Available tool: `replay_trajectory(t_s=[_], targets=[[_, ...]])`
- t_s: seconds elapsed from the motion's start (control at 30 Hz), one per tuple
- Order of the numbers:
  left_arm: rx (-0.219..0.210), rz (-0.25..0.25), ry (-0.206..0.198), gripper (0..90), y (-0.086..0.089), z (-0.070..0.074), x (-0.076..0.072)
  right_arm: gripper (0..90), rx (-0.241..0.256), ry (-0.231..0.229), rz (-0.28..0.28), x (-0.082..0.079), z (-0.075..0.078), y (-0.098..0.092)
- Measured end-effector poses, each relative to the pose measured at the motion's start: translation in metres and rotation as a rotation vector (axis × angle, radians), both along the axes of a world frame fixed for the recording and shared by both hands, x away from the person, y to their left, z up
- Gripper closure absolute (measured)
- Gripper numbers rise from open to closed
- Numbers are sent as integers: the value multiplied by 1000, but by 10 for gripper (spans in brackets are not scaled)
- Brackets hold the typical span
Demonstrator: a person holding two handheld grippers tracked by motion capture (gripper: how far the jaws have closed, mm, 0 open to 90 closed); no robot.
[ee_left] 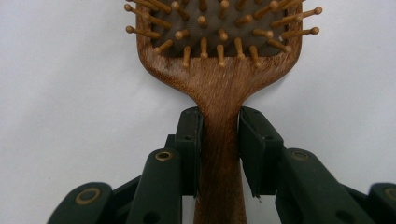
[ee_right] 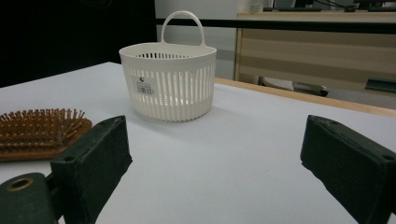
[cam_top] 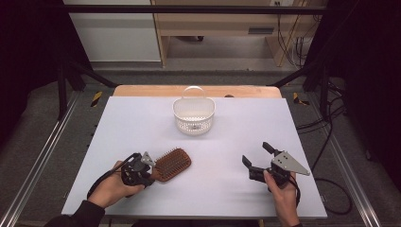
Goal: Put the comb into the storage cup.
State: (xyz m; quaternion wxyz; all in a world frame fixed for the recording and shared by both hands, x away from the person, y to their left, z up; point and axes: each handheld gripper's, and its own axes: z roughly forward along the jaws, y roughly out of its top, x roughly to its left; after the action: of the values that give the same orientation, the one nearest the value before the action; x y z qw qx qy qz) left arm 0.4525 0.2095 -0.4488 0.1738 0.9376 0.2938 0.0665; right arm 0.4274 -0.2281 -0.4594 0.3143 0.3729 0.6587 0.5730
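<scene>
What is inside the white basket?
From above, the basket looks empty: a bare perforated bottom shows. In the right gripper view its near wall covers the lower inside, so that view cannot confirm it.

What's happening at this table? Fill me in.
A person works two hand-held grippers over a white table. The left gripper is shut on the handle of a wooden hairbrush lying bristles up. The right gripper is open and holds nothing. A white basket stands farther back, apparently empty.
</scene>
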Motion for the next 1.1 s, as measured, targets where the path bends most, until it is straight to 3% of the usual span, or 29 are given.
replay_trajectory(t_s=[0.53, 0.83, 0.97, 1.1], targets=[[9, 12, -28, 722, -2, -1, -5, 81, -2, 2, 0, 0, 0, 0], [-47, 20, -54, 724, 4, -2, -9, 80, -1, 10, 6, 1, -1, 1], [-80, 27, -103, 723, 7, 2, -14, 79, -1, 9, 6, 1, -1, 1], [-129, 50, -181, 723, 7, 7, -17, 78, 1, 9, 9, 0, -1, 2]])
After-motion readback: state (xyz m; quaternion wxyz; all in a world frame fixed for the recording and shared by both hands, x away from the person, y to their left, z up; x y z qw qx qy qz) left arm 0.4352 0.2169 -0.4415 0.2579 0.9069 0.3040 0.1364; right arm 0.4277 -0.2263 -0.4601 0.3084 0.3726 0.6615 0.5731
